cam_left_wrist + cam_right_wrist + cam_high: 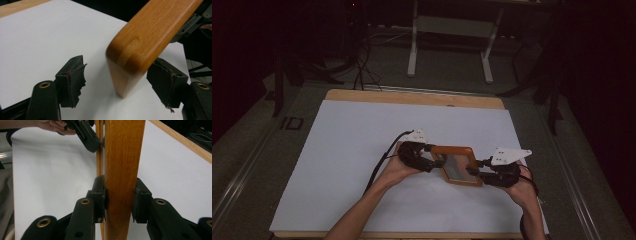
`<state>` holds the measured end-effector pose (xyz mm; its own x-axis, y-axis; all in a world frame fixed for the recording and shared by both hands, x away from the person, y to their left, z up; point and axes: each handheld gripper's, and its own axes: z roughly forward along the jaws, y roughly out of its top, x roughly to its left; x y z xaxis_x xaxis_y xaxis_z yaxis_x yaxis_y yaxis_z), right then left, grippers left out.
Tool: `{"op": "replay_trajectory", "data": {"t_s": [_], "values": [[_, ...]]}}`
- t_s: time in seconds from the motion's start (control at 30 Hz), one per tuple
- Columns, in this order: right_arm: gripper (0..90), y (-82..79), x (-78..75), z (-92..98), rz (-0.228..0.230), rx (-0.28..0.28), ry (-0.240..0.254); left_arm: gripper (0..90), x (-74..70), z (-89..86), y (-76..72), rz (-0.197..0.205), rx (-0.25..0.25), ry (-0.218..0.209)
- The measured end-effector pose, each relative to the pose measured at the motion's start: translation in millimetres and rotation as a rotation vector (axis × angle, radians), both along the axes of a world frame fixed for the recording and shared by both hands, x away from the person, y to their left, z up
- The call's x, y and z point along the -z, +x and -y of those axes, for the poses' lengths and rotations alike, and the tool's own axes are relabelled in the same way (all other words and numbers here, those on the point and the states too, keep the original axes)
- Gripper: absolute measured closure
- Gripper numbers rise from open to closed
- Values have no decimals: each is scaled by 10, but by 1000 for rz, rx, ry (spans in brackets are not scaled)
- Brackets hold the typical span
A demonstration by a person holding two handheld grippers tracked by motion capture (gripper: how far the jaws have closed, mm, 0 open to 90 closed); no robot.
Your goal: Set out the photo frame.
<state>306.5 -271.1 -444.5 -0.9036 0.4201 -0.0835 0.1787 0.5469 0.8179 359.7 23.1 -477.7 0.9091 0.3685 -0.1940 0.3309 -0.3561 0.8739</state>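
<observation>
A wooden picture frame (456, 165) with a pale glass panel is held tilted over the white sheet (357, 140). My right gripper (475, 172) is shut on the frame's right edge. In the right gripper view both pads press the upright wooden bar (123, 157), with my right gripper (120, 200) clamped around it. My left gripper (434, 161) is at the frame's left edge. In the left gripper view the frame's rounded corner (130, 57) sits between the jaws of my left gripper (117, 77), which stand open and wide apart. The person's other hand (53, 125) holds the left gripper (87, 135) at the frame's far side.
The white sheet covers a wooden table whose far edge (412, 96) shows bare. Beyond it stand a white desk frame (414, 45) and dark cables (361, 65) on the floor. A metal rail (242, 170) runs along the left.
</observation>
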Motion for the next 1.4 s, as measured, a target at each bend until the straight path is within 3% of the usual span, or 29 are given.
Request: {"op": "replay_trajectory", "data": {"t_s": [0.27,0.57,1.17,1.4], "values": [[682,-2,10,26,0,10,-4,315,88,181,-12,-6,37,13],[682,6,24,62,-9,29,-3,477,147,279,-82,1,53,45],[646,30,47,132,-38,59,-13,557,126,289,-127,6,54,26],[637,39,33,177,-54,56,32,585,72,251,-148,-6,66,-11]]}}
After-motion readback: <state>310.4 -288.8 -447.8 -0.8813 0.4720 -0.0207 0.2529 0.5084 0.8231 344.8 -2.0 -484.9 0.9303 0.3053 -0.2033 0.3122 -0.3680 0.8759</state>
